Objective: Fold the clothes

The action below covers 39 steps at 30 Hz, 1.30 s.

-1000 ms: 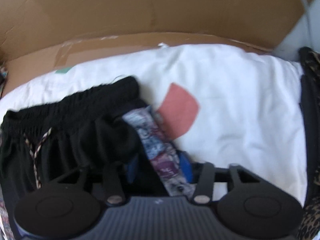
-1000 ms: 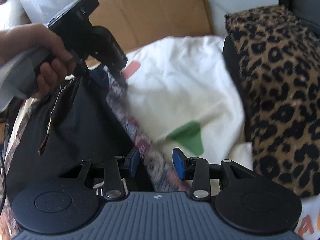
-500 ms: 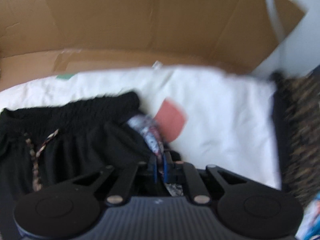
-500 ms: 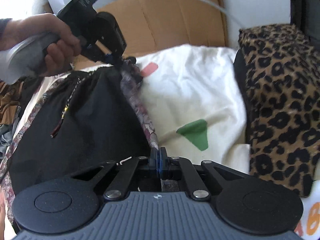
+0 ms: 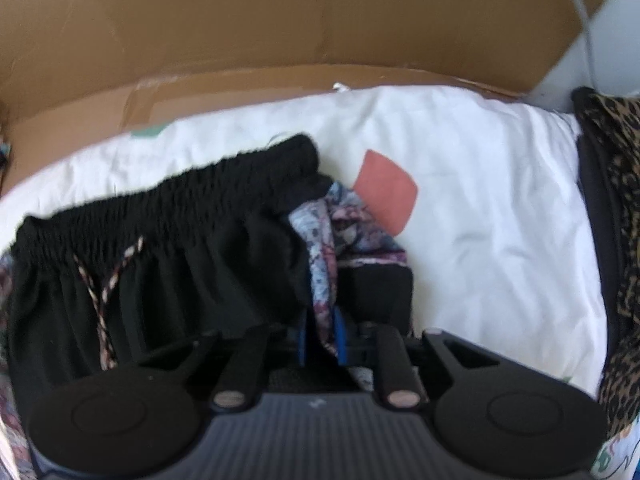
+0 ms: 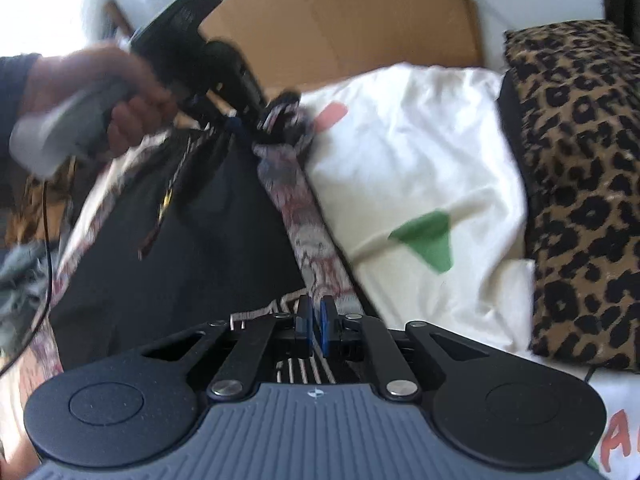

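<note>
Both the left gripper (image 5: 320, 330) and right gripper (image 6: 314, 330), spread a second ago, now pinch the patterned side strip (image 6: 308, 236) of the black shorts (image 5: 172, 240) lying on the white sheet (image 5: 480, 200), readying a fold.

Far side: a cardboard wall (image 5: 280, 28) stands upright along the far edge of the white sheet (image 5: 500, 216), closing that way.
Right side: a leopard-print cushion (image 6: 580, 168) lies against the sheet's right edge and rises above it.
Open room: the white sheet between the black shorts (image 5: 168, 240) and the cushion is bare and flat.
Left half: the black shorts cover the surface, with their patterned trim (image 6: 308, 232) stretched taut from near to far.
Far left: a person's hand (image 6: 92, 108) with the left gripper (image 6: 244, 120) hangs over the shorts' far corner.
</note>
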### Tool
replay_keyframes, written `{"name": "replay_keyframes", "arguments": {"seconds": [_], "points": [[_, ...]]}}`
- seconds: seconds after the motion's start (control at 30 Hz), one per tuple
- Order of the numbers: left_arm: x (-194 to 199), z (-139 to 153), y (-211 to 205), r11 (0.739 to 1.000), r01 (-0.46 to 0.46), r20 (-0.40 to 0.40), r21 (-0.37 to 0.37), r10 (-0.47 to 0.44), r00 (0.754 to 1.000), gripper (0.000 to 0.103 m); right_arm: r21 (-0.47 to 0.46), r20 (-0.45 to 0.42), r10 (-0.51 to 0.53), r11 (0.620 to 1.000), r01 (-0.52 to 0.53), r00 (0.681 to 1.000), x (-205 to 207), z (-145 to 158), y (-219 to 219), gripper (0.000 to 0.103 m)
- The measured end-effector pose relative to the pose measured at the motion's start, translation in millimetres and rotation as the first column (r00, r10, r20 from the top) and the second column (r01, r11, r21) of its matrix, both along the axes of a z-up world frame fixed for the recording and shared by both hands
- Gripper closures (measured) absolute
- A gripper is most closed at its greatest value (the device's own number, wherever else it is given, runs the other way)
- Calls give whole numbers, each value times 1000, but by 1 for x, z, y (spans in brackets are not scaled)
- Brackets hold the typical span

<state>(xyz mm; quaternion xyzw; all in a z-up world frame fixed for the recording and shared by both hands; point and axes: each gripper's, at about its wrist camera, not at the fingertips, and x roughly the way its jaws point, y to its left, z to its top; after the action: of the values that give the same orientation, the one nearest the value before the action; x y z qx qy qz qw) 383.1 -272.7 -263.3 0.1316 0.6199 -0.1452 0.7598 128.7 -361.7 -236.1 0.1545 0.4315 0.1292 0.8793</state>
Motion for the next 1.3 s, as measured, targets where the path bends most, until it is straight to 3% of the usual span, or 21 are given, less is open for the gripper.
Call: {"name": "replay_keyframes", "arguments": {"seconds": [0.13,0.23,0.27,0.4,0.57,0.63,0.67,0.77,1.03,1.17,1.23,1.3], "points": [[5,19,-8,1000,1,22,-21,-1,1000,86,11,16,-50,999,50,999,5,4,-9,98],[10,27,-18,1000,5,42,-29,-4,999,87,10,20,-84,996,83,996,7,2,-14,73],[12,28,-22,999,1,45,-34,0,999,87,12,21,-96,995,96,995,7,2,-16,69],[18,21,-35,998,-16,42,-64,19,999,87,14,16,-139,990,139,990,7,-3,-25,69],[17,-4,-47,999,-20,7,-30,21,1000,83,15,-47,-165,986,166,985,13,-18,-29,69],[11,-11,-49,1000,-17,-4,-18,17,1000,63,2,-70,-157,988,158,985,15,-24,-26,69],[9,-14,-49,1000,-13,-6,-7,13,1000,59,-6,-80,-153,988,153,985,15,-27,-24,69],[5,-26,-46,999,-12,-15,47,13,1000,59,-23,-96,-136,991,135,986,17,-32,-18,69],[2,-38,-40,997,2,-23,79,0,1000,56,-51,-99,-85,996,80,992,18,-34,-8,69],[3,-39,-35,997,-19,-24,74,20,1000,65,-82,-96,-60,995,52,994,19,-34,-2,69],[3,-38,-34,997,-20,-24,68,22,999,82,-98,-94,-50,994,40,994,20,-33,0,71],[2,-34,-33,998,-26,-33,50,28,999,94,-116,-91,-35,993,25,995,19,-32,3,81]]}}
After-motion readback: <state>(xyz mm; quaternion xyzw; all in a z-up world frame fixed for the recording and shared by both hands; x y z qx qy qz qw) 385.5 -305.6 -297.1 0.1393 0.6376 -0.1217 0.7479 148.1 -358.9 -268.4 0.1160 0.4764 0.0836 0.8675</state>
